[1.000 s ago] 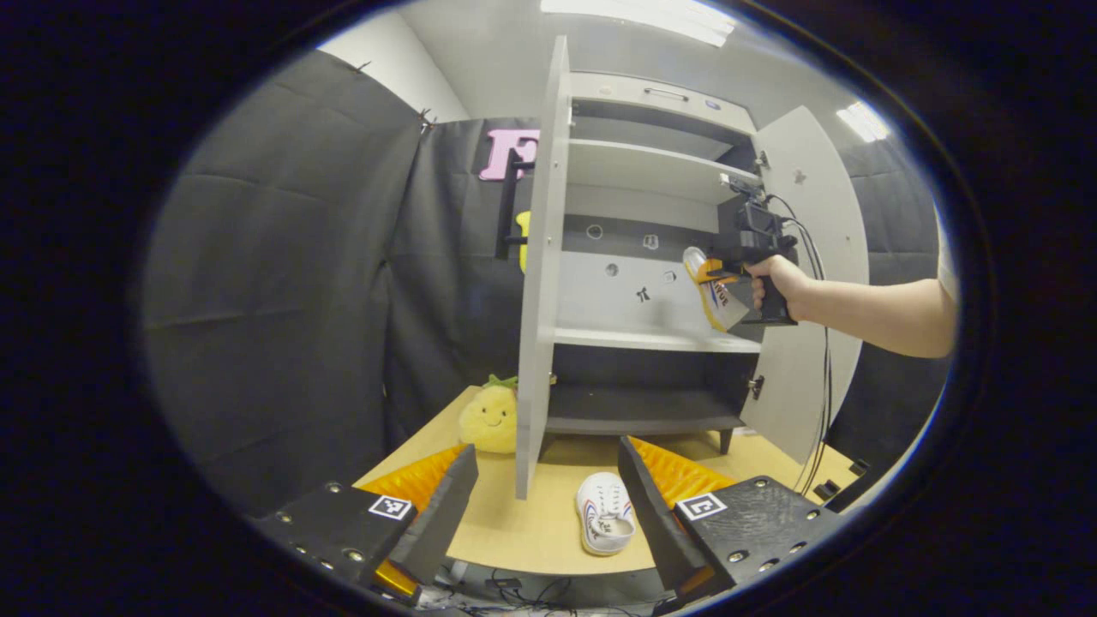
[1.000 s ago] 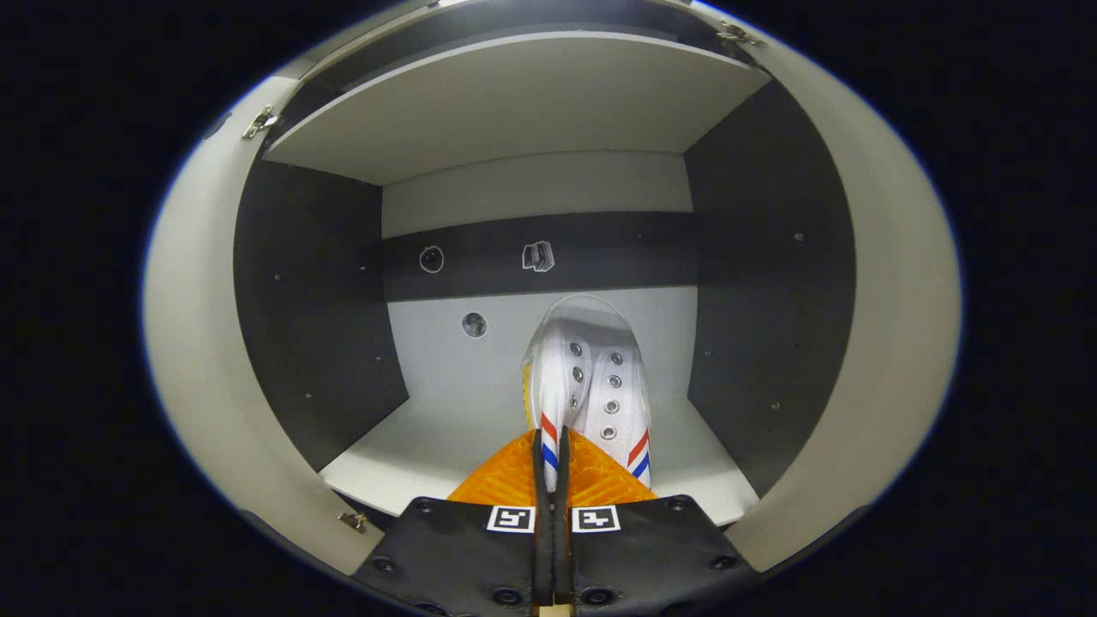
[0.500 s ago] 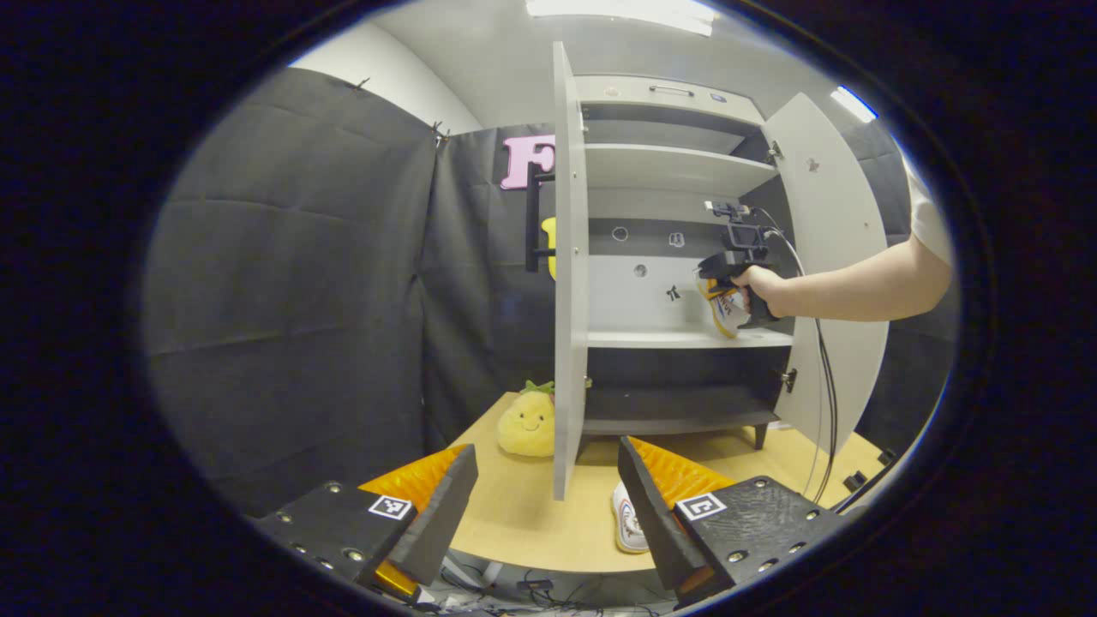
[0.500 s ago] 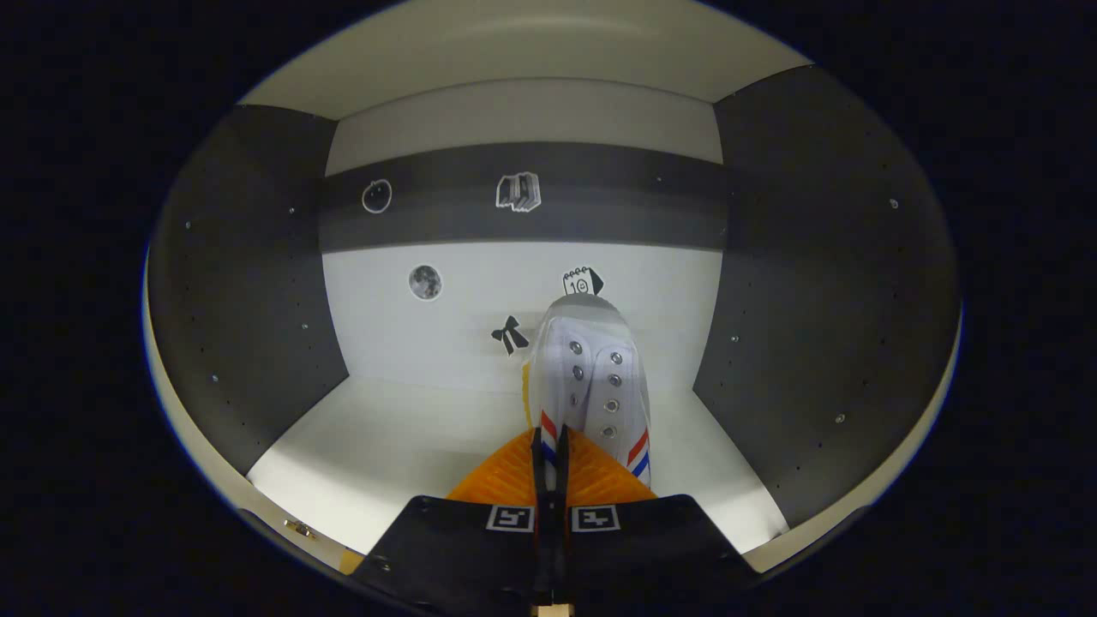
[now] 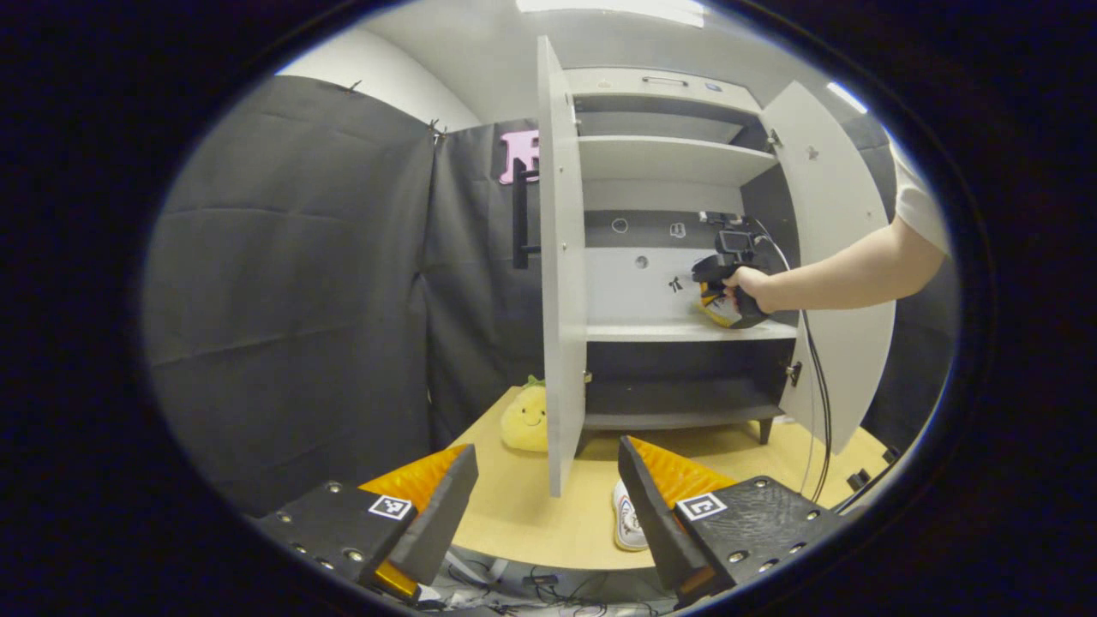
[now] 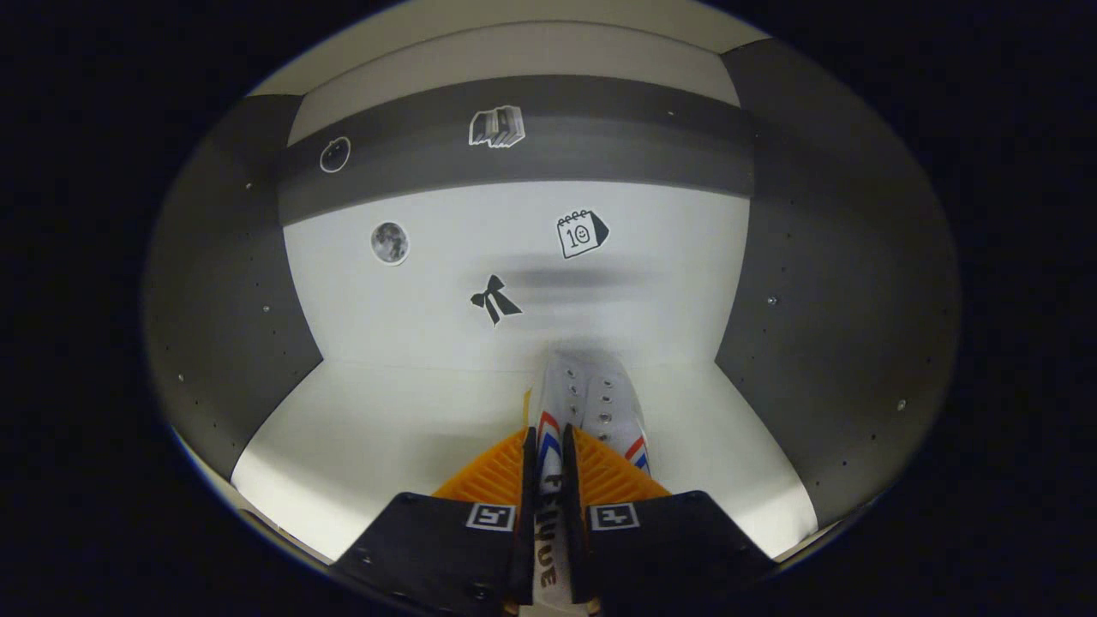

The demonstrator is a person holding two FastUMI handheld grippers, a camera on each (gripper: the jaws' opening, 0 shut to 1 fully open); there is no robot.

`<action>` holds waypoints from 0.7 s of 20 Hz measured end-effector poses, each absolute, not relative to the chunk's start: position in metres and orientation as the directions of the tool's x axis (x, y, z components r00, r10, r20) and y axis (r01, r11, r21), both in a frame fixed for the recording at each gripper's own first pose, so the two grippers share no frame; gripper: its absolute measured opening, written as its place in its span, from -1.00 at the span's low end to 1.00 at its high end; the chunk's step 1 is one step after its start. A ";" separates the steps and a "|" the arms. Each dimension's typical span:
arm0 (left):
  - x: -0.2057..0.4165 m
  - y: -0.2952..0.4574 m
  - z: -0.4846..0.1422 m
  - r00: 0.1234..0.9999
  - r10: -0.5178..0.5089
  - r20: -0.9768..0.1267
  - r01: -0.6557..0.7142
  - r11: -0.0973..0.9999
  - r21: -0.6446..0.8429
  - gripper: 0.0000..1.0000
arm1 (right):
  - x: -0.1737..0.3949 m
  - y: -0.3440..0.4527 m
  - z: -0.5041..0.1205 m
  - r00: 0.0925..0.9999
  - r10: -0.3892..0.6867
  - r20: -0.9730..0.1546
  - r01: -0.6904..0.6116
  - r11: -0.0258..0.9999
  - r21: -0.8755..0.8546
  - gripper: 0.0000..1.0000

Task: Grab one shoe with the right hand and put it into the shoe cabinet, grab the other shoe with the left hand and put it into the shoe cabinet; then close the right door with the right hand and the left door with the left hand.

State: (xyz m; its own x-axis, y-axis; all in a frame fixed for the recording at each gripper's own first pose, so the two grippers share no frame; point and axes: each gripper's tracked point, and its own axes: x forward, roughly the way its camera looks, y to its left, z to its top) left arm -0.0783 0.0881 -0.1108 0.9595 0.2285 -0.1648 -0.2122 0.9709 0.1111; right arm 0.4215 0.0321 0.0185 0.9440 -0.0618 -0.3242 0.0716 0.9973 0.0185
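In the left gripper view, the left gripper (image 5: 548, 506) hangs above the near edge of the table (image 5: 531, 523) with its jaws wide open and nothing between them. A white shoe (image 5: 628, 518) lies on the table just beside the inner side of one finger, partly hidden by it, its opening facing up. Beyond it stands the shoe cabinet (image 5: 668, 257) with the left door (image 5: 557, 274) and the right door (image 5: 836, 257) both swung open. A person's hand (image 5: 747, 287) holds the right gripper (image 5: 716, 278) inside the middle compartment, with the other shoe (image 5: 718, 310) low over the pale shelf (image 5: 651, 330). A yellow plush toy (image 5: 524, 420) sits on the table by the left door.

In the right gripper view, the right gripper (image 6: 548, 454) has its jaws closed on the side wall of the shoe (image 6: 591, 403). This shoe is white canvas with metal eyelets and red and blue stripes at the sides, toe pointing at the back wall and resting on or just above the shelf (image 6: 386, 437). Small stickers (image 6: 581, 233) dot the back wall.
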 end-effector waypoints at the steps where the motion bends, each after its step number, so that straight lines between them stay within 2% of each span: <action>1: -0.081 0.090 -0.109 0.957 0.241 -0.163 -0.224 0.968 0.115 0.86 | 0.418 0.039 0.021 0.947 -0.025 -0.321 0.040 0.998 0.040 -0.57; 3: -0.082 0.089 -0.109 0.955 0.248 -0.164 -0.235 0.967 0.094 0.90 | 0.413 0.036 0.032 0.961 -0.040 -0.275 0.041 0.999 -0.001 0.21; 5: -0.084 0.088 -0.115 0.953 0.239 -0.188 -0.230 0.971 0.066 0.86 | 0.398 0.033 0.047 0.975 -0.057 -0.214 0.046 0.997 -0.058 1.00; 9: -0.083 0.063 -0.134 0.964 0.152 -0.216 -0.149 0.988 0.030 0.86 | 0.346 0.037 0.082 0.996 -0.020 -0.090 0.014 0.998 -0.069 1.00; 10: -0.080 0.058 -0.144 0.963 0.128 -0.239 -0.126 0.992 0.024 0.86 | 0.328 0.034 0.089 0.998 -0.015 -0.055 0.012 0.998 -0.069 0.94; 11: -0.077 0.053 -0.153 0.961 0.102 -0.259 -0.100 0.995 0.021 0.86 | 0.310 0.034 0.094 1.000 -0.014 -0.022 0.012 0.998 -0.064 1.00; 14: -0.064 0.036 -0.178 0.951 0.042 -0.306 -0.024 0.998 0.061 0.90 | 0.248 0.034 0.082 1.000 0.025 0.016 -0.024 0.998 -0.061 1.00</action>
State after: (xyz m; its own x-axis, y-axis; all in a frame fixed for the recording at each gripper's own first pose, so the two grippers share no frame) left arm -0.0637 0.0362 -0.1777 0.9512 0.0417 -0.3057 -0.0243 0.9979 0.0606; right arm 0.2480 0.0342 0.0822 0.9996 0.0251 0.0155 -0.0241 0.9979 -0.0608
